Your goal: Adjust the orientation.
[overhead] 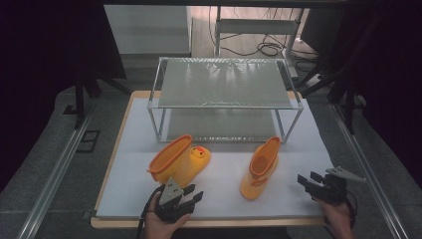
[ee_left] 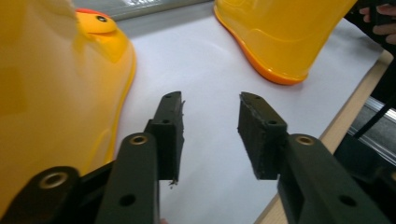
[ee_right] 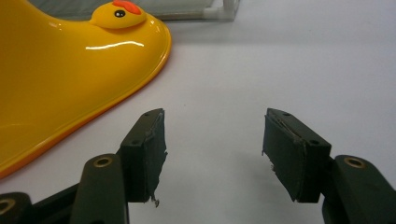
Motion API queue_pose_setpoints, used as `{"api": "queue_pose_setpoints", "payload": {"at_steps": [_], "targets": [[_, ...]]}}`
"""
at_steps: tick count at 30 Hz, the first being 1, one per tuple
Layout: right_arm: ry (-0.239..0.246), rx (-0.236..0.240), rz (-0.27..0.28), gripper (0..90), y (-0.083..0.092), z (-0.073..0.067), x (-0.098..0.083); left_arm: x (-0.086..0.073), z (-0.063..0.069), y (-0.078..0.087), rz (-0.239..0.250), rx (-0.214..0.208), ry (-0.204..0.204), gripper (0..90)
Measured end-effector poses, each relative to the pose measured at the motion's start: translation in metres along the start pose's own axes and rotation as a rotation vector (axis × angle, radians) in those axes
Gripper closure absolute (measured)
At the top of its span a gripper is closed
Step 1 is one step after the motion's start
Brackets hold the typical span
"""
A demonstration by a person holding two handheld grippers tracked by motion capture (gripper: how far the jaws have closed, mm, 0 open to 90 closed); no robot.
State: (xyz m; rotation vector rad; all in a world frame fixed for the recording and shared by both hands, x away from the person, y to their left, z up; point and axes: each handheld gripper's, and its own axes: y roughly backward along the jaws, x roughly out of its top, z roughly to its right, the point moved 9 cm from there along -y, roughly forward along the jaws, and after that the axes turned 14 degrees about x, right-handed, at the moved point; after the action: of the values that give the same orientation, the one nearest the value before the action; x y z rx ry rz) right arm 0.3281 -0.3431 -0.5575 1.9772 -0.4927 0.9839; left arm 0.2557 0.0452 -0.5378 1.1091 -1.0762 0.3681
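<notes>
Where cropped, left boot [ee_left: 51, 93] unreadable

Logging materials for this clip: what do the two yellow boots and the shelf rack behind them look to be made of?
Left boot and right boot: likely moulded rubber or soft plastic, glossy; sharp highlights show in the right gripper view, with orange trim at rim and sole. Shelf rack: apparently pale metal tubing with sheeny, reflective panels, possibly mesh or sheet.

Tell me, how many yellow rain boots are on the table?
2. One boot, with a duck face on its toe, lies on its side just beyond the left tool. The other boot is to its right, in front of the wire shelf.
</notes>
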Motion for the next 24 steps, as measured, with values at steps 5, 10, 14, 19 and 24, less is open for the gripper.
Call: {"api": "queue_pose_setpoints", "payload": {"at_steps": [5,10,14,19,24], "targets": [[0.004,0.003,0.002,38.5,0.000,-0.001,0.002,0.006,0.004,0.001,-0.012,-0.020,-0.005,52.5],[-0.001,-0.001,-0.001,38.6,0.001,0.000,0.000,0.011,0.006,0.001,-0.033,-0.033,-0.016,50.9],[-0.002,0.002,-0.001,38.6,0.000,0.000,0.000,0.016,0.013,0.005,-0.069,-0.057,-0.039,50.3],[0.005,0.006,-0.012,38.6,-0.002,-0.002,-0.001,0.036,0.024,0.012,-0.098,-0.091,-0.099,49.1],[0.003,0.005,-0.007,38.6,0.000,-0.001,-0.001,0.047,0.029,0.007,-0.189,-0.143,-0.143,48.8]]}}
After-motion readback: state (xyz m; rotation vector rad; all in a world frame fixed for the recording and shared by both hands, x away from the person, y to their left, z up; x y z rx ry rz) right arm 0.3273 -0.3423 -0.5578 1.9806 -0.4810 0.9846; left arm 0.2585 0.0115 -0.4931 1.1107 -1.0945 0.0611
